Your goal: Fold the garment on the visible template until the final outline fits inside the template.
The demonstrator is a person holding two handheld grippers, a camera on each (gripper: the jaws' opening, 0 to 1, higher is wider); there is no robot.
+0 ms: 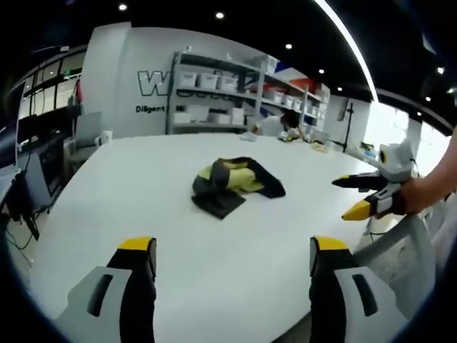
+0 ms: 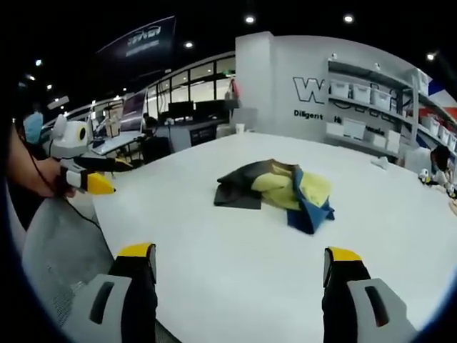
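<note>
Left gripper view shows the garment crumpled at twelve o'clock on the white table, unfolded, both the left gripper and the right gripper spread wide, holding nothing, so folding seems unstarted

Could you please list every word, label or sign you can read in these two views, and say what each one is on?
"W": large dark letter on the white wall, the rest hidden by the shelving.
"Diligent": small line under it on that wall; what follows is hidden.
Hanging dark banner: pale lettering, too blurred to read.
Garment: no readable text.
</note>
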